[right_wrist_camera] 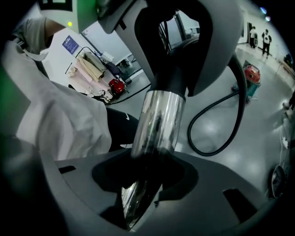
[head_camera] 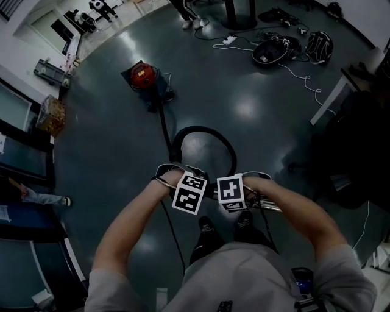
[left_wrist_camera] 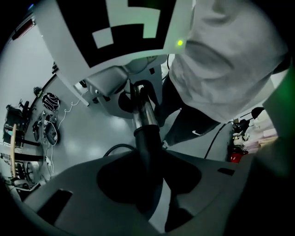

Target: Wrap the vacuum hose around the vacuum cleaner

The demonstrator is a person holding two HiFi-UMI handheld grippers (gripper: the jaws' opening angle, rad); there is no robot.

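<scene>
The red vacuum cleaner (head_camera: 142, 74) stands on the dark floor at the far left, and shows small in the right gripper view (right_wrist_camera: 252, 74). Its black hose (head_camera: 204, 131) runs from it in a loop (right_wrist_camera: 216, 150) toward my hands. Both grippers sit side by side in front of my body. My left gripper (head_camera: 190, 194) points down, its jaws (left_wrist_camera: 147, 184) shut on the black hose cuff (left_wrist_camera: 148, 147). A shiny metal tube (left_wrist_camera: 145, 115) continues from the cuff. My right gripper (head_camera: 231, 192) is shut on that metal tube (right_wrist_camera: 159, 120), which passes between its jaws (right_wrist_camera: 143, 184).
Bags and white cables (head_camera: 271, 52) lie at the far right, beside a white table (head_camera: 332, 97). A standing person's legs (head_camera: 189, 15) are at the top. Shelving (head_camera: 24, 158) and a patterned box (head_camera: 52, 114) line the left. My own shoes (head_camera: 207, 226) are just below the grippers.
</scene>
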